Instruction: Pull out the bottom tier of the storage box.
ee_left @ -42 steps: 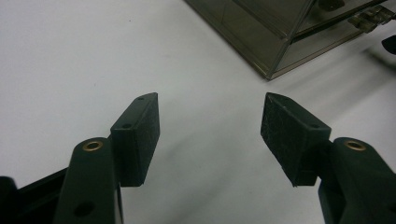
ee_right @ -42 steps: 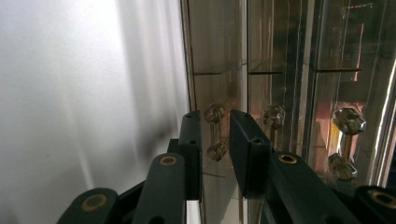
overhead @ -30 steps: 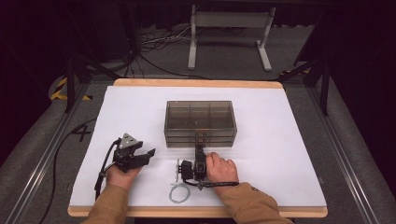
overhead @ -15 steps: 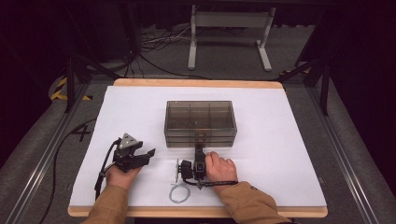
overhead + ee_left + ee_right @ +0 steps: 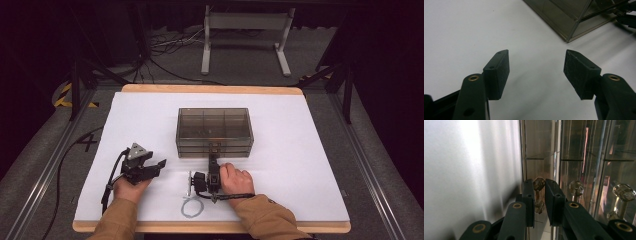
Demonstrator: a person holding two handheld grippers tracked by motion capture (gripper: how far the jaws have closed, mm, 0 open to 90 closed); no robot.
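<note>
Right tongs closed on bottom drawer knob of smoked box. Pull straight back, level, no twist. Left tongs open, empty, box corner ahead-right; brace box if sliding.

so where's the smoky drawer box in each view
High view: the drawer box sits mid-table, just beyond the right gripper.
Left gripper view: its corner is at upper right.
Right gripper view: its front spans the right half, jaws closed on a knob.
Shared landmark: the white table cover.

No readable text or labels
</note>
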